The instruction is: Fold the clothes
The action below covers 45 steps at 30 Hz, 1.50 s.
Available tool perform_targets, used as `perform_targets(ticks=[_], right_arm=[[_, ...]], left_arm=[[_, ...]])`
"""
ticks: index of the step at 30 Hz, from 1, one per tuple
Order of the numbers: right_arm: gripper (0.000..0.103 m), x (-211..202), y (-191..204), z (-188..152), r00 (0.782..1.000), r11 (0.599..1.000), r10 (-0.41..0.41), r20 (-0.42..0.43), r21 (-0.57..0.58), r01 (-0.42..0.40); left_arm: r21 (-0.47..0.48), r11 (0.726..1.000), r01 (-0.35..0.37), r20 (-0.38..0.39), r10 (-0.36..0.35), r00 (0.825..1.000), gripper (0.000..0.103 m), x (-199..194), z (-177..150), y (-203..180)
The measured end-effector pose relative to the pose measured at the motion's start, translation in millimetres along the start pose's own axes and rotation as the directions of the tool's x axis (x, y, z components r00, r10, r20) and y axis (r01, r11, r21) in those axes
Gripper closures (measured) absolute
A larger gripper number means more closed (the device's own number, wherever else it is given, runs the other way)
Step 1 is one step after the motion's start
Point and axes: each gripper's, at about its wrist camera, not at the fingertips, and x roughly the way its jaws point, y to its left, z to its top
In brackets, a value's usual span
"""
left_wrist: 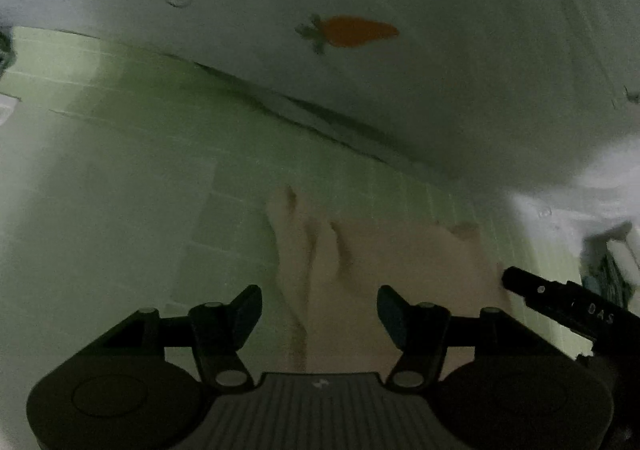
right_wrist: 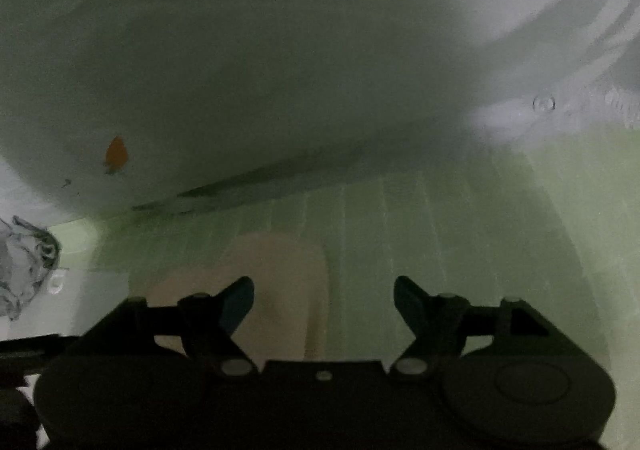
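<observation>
A pale beige garment point(left_wrist: 384, 270) lies on a light green ribbed cloth point(left_wrist: 120, 154), creased at its left side. My left gripper point(left_wrist: 319, 310) is open just above it, jaws wide apart with nothing between them. The other gripper's black body point(left_wrist: 560, 306) shows at the right edge. In the right wrist view the beige garment point(right_wrist: 288, 270) lies under my right gripper point(right_wrist: 324, 304), which is open and empty. The views are dim and blurred.
A white cloth with an orange carrot print point(left_wrist: 356, 30) lies beyond the green cloth, its edge running diagonally; it also shows in the right wrist view point(right_wrist: 116, 154). A grey-patterned bundle point(right_wrist: 24, 262) sits at the far left.
</observation>
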Motion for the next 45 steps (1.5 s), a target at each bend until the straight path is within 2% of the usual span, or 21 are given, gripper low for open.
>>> perform_targets(ticks=[3, 4, 5, 6, 7, 9, 12, 14, 16, 18, 19, 20, 21, 23, 24, 25, 26, 33, 40, 44, 45], right_arm=[[0.024, 4, 2, -12, 0.997, 0.999, 0.037, -0.060, 0.017, -0.036], [0.027, 5, 3, -16, 0.995, 0.998, 0.053, -0.079, 0.026, -0.052], [0.040, 7, 3, -20, 0.993, 0.997, 0.074, -0.092, 0.036, -0.071], [0.053, 8, 3, -23, 0.991, 0.995, 0.092, -0.100, 0.046, -0.088], [0.078, 7, 4, -24, 0.990, 0.994, 0.105, -0.099, 0.055, -0.100], [0.095, 3, 6, -27, 0.988, 0.990, 0.128, -0.091, 0.063, -0.123], [0.098, -18, 18, -20, 0.988, 0.988, 0.151, -0.017, -0.029, -0.152], [0.098, -34, 25, -12, 0.980, 0.979, 0.195, 0.045, -0.064, -0.192], [0.098, -43, 30, -4, 0.970, 0.973, 0.218, 0.111, -0.100, -0.207], [0.096, -37, 32, 2, 0.965, 0.974, 0.208, 0.159, -0.119, -0.191], [0.090, -25, 30, 3, 0.971, 0.979, 0.187, 0.150, -0.114, -0.171], [0.074, -8, 29, 2, 0.984, 0.986, 0.140, 0.108, -0.108, -0.128], [0.066, 7, 28, 1, 0.993, 0.991, 0.095, 0.069, -0.103, -0.088], [0.050, 24, 23, -3, 0.999, 0.996, 0.031, 0.018, -0.085, -0.030], [0.043, 27, 21, -5, 0.999, 0.997, 0.047, 0.013, -0.068, -0.046], [0.025, 28, 18, -8, 0.998, 0.997, 0.058, 0.007, -0.053, -0.057], [0.014, 30, 17, -10, 0.999, 0.997, 0.053, 0.001, -0.049, -0.053], [0.003, 51, 13, -17, 0.999, 0.999, 0.030, -0.046, -0.042, -0.032], [0.000, 55, 9, -15, 0.997, 0.995, 0.053, -0.056, -0.080, -0.057], [0.009, 60, 15, -17, 0.996, 0.989, 0.072, -0.053, -0.126, -0.078], [0.014, 60, 16, -17, 0.994, 0.986, 0.091, -0.057, -0.137, -0.098]], left_arm=[[0.013, 1.000, 0.003, -0.016, -0.003, 1.000, 0.043, 9, -5, -5], [0.016, 1.000, 0.003, -0.021, -0.002, 1.000, 0.056, 13, -7, -7], [0.013, 1.000, 0.001, -0.027, -0.001, 1.000, 0.068, 14, -8, -7], [0.009, 1.000, 0.000, -0.033, 0.001, 0.999, 0.094, 15, -9, -8], [0.006, 1.000, -0.002, -0.039, 0.002, 0.999, 0.098, 16, -10, -9], [0.020, 1.000, 0.000, -0.013, 0.000, 1.000, 0.098, 9, -12, -11], [0.029, 1.000, 0.003, 0.054, -0.005, 0.999, 0.098, -10, -8, -13], [-0.006, 0.998, 0.061, 0.119, -0.060, 0.991, 0.098, -30, -1, -11], [-0.042, 0.996, 0.072, 0.184, -0.063, 0.981, 0.098, -39, 8, -9], [-0.052, 0.997, 0.048, 0.206, -0.037, 0.978, 0.097, -32, 14, -7], [-0.049, 0.998, 0.032, 0.200, -0.022, 0.980, 0.094, -23, 17, -6], [-0.055, 0.998, -0.006, 0.156, 0.015, 0.988, 0.092, -8, 18, -4], [-0.059, 0.997, -0.046, 0.109, 0.052, 0.993, 0.090, 6, 19, -2], [-0.049, 0.997, -0.062, 0.046, 0.065, 0.997, 0.074, 19, 17, 1], [-0.043, 0.998, -0.055, 0.046, 0.057, 0.997, 0.054, 20, 14, 2], [-0.036, 0.998, -0.048, 0.046, 0.050, 0.998, 0.031, 21, 12, 3], [-0.030, 0.998, -0.052, 0.046, 0.053, 0.998, 0.025, 23, 11, 3], [-0.018, 0.999, -0.045, -0.013, 0.045, 0.999, 0.024, 46, 8, 9], [0.046, 0.998, -0.044, 0.010, 0.044, 0.999, 0.022, 54, 7, 3], [0.083, 0.996, -0.042, 0.039, 0.039, 0.998, 0.026, 58, 3, 0], [0.096, 0.995, -0.039, 0.041, 0.036, 0.999, 0.035, 58, 2, -1]])
